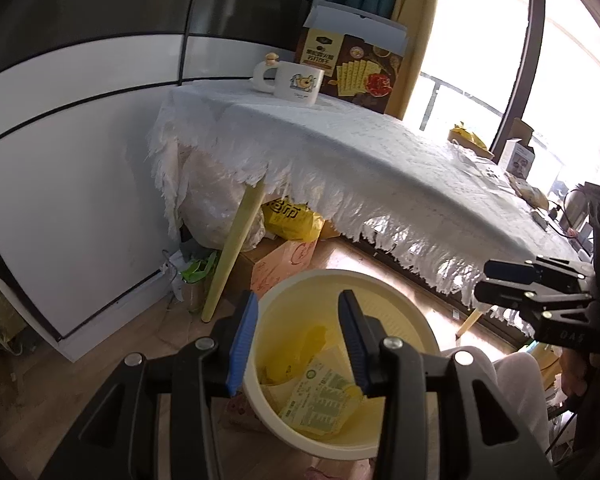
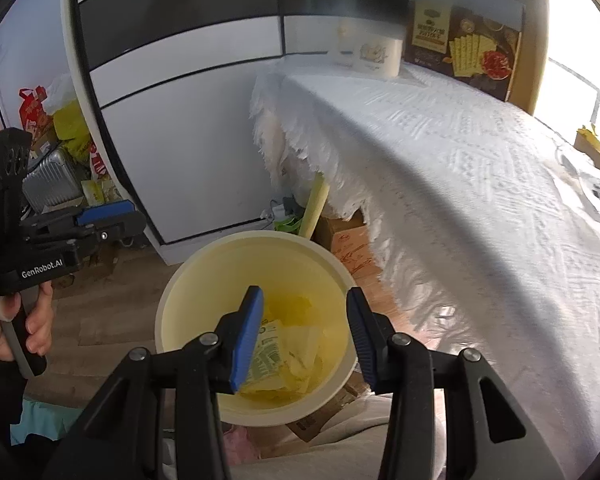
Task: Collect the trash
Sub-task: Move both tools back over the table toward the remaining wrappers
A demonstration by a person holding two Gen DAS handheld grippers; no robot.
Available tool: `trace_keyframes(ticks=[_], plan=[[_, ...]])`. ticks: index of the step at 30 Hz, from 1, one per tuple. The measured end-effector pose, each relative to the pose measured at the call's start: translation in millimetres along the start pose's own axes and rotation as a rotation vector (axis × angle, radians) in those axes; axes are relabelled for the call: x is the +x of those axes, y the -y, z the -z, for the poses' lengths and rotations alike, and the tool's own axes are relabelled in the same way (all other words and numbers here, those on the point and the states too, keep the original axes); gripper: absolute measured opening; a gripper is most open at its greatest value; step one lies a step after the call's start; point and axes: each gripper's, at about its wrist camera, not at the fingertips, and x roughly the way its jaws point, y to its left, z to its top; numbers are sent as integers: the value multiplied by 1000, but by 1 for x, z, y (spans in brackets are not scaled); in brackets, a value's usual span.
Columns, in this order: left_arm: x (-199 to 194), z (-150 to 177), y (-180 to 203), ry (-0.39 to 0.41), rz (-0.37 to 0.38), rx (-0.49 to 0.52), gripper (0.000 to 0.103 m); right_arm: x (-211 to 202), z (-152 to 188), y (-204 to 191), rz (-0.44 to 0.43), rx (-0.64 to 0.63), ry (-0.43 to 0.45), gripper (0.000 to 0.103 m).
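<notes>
Both tools parted and empty — left tool (image 1: 298, 344), right tool (image 2: 304, 336) — over the cream bin (image 2: 172, 312) (yellow wrappers (image 1: 320, 404) inside), beside the desk (image 1: 380, 152).

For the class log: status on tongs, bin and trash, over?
Both tongs open, empty, over bin. Yellow wrappers inside. Right tongs, left tongs. Nothing blocking the bin mouth.

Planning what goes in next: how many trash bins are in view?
1. The pale yellow bin stands on the floor beside the cloth-covered table, below both open claws, left and right, with yellow wrappers inside.
</notes>
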Motion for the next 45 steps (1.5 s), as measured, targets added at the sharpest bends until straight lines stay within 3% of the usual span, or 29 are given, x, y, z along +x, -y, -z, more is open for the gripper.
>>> trace_keyframes(ticks=[19,45], plan=[[4,-24,79,29,87,122,43,-67,18,55,80,93,98,41],[32,-47,180,38,175,234,45,-139,51,170,239,225,171,41]])
